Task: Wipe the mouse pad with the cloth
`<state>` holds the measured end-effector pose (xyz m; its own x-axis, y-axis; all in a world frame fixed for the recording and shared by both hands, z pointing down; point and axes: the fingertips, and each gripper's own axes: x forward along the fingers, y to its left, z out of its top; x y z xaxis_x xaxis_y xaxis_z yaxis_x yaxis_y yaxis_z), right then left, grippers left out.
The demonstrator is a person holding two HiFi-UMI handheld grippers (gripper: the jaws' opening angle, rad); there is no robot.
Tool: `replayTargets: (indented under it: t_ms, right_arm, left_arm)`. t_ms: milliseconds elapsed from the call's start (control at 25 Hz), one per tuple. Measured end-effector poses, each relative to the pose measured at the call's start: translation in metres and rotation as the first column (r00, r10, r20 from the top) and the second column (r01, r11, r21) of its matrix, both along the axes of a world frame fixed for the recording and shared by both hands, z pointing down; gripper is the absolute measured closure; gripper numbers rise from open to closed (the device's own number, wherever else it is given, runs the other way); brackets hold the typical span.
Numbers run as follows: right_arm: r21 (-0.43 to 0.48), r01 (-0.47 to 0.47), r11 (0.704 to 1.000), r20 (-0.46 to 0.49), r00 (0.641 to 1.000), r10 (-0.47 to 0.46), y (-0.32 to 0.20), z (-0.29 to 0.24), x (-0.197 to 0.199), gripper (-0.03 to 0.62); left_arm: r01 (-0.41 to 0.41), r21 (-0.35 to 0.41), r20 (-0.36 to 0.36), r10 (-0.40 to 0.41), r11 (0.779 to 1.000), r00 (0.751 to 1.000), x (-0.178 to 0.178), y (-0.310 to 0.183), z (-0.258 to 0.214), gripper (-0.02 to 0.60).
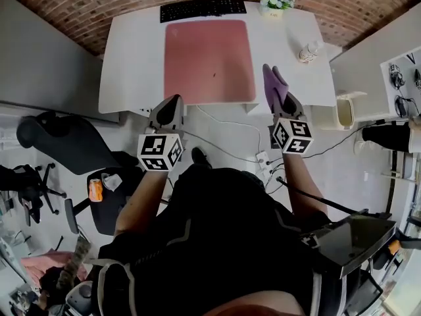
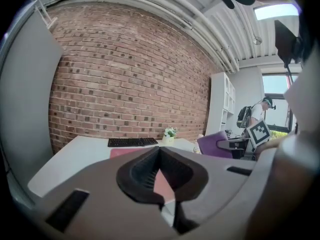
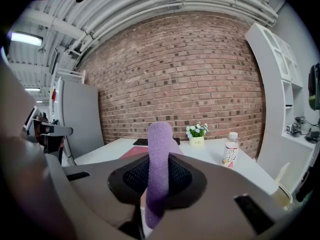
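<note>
I hold right gripper (image 1: 283, 103) clamped on purple cloth (image 1: 273, 83) | left gripper (image 1: 173, 103) jaws together, empty | both at white desk (image 1: 131, 58) near edge, off pink mouse pad (image 1: 209, 59)

Office workspace backed by a brick wall.
A white rectangular desk (image 1: 131, 58) carries a flat black keyboard (image 1: 202, 8) at its far edge, against an exposed red brick wall (image 2: 125, 84); a black swivel office chair (image 1: 66, 147) stands left, white open shelving (image 3: 280, 76) right.
</note>
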<state>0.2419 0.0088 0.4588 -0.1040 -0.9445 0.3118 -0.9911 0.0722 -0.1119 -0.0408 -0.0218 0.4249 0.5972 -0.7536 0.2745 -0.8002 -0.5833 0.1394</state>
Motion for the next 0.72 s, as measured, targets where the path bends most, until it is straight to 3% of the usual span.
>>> replayTargets:
  t_ms: [440, 720]
  right_arm:
    - [-0.149, -0.065, 0.987, -0.068, 0.996, 0.056, -0.044, 0.066, -0.005, 0.536]
    - [-0.236, -0.102, 0.966, -0.100, 0.992, 0.080, -0.064, 0.107, 0.026, 0.536]
  left_arm:
    - [-0.062, -0.080, -0.008, 0.061, 0.995, 0.998, -0.023, -0.047, 0.038, 0.577]
    - [-0.049, -0.105, 0.009, 0.050, 0.993, 0.999, -0.014, -0.063, 0.054, 0.577]
